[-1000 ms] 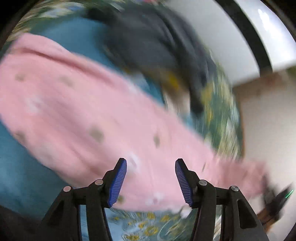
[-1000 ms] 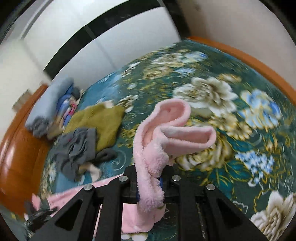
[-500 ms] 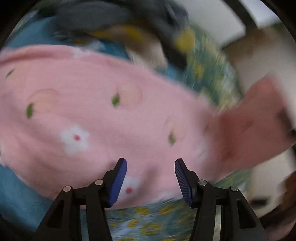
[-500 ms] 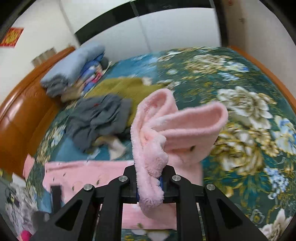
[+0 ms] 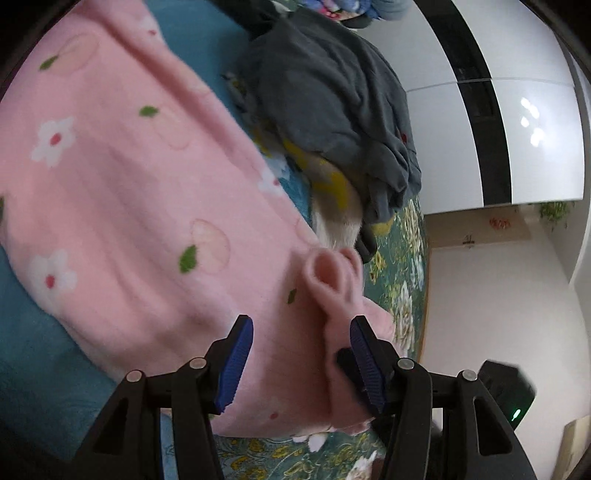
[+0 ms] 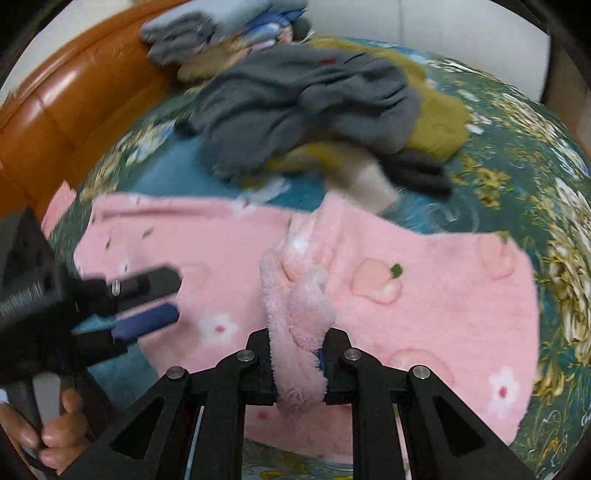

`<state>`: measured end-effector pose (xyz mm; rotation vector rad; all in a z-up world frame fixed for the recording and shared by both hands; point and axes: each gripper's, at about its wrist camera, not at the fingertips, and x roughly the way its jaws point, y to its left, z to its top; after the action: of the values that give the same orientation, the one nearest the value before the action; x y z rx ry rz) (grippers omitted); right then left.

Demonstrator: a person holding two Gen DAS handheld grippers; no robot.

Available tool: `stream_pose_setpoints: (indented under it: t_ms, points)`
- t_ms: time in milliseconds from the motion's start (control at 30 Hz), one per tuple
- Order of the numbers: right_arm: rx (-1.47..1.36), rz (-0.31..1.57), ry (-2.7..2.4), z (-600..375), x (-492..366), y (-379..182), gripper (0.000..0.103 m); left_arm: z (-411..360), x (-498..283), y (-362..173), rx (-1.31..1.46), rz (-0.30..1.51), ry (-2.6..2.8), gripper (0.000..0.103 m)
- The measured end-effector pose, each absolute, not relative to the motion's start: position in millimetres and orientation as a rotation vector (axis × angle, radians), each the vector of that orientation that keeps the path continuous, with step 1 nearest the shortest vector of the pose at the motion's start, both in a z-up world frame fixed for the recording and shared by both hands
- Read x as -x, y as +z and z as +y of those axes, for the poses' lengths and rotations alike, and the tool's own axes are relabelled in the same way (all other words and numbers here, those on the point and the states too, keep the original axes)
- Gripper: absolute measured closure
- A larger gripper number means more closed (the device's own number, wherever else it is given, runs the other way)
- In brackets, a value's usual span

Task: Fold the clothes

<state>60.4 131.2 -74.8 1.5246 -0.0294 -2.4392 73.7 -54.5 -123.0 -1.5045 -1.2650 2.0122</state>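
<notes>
A pink fleece garment (image 6: 424, 306) with flower and peach prints lies spread on the bed; it also fills the left wrist view (image 5: 122, 206). My right gripper (image 6: 300, 363) is shut on a bunched pink edge of it, held low over the spread part. My left gripper (image 5: 301, 363) is open and empty just above the pink fleece, its blue pads apart. It also shows in the right wrist view (image 6: 147, 299) at the left, hovering over the garment. A rolled pink fold (image 5: 330, 273) rises just ahead of the left gripper.
A heap of grey clothes (image 6: 306, 103) over an olive-yellow garment (image 6: 436, 125) lies behind the pink one, also in the left wrist view (image 5: 332, 110). Folded blue-grey bedding (image 6: 221, 26) rests against the orange wooden headboard (image 6: 62, 110). The floral green bedspread (image 6: 524, 166) runs to the right.
My right gripper has come down with the pink edge, from high over the bed to low over the spread garment. My left gripper has shifted along the fleece and stayed open.
</notes>
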Motion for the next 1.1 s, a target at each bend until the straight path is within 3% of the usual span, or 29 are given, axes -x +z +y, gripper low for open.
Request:
stream_pose_setpoints:
  t_ms: [100,167,333,533,700,900,967,1000,1033,1100]
  points:
    - [-1.517,0.028,-2.376,117,-66,-82,0.081,-53,-69,-128,1.511,-1.298,1.987,0.044]
    - [-1.508,0.028,-2.328,115,-70,-83,0.073,-57,-70,-129,1.507,-1.303,1.976,0.044]
    - [-1.447,-0.187,-2.257,157,-79,-60,0.057,-56,-69,-131,1.51,-1.307,1.935,0.044]
    - [-1.475,-0.354,-2.462,253,-80,-46,0.057,-26,-65,-116,1.452,-1.14,1.878,0.044]
    - [-1.611,-0.583,-2.493,306,-93,-73,0.057,-1,-65,-124,1.629,-0.918,1.933,0.044]
    - [-1.661,-0.658,-2.495,324,-97,-86,0.057,0,-67,-127,1.653,-0.909,1.905,0.047]
    - [-1.671,-0.68,-2.506,330,-97,-88,0.057,8,-69,-126,1.649,-0.862,1.881,0.064]
    - [-1.676,-0.696,-2.507,332,-96,-89,0.057,13,-70,-124,1.649,-0.827,1.878,0.08]
    - [-1.68,-0.717,-2.502,334,-95,-90,0.057,18,-71,-122,1.646,-0.794,1.878,0.089]
    - [-1.685,-0.738,-2.497,337,-97,-92,0.057,19,-74,-113,1.608,-0.761,1.916,0.091]
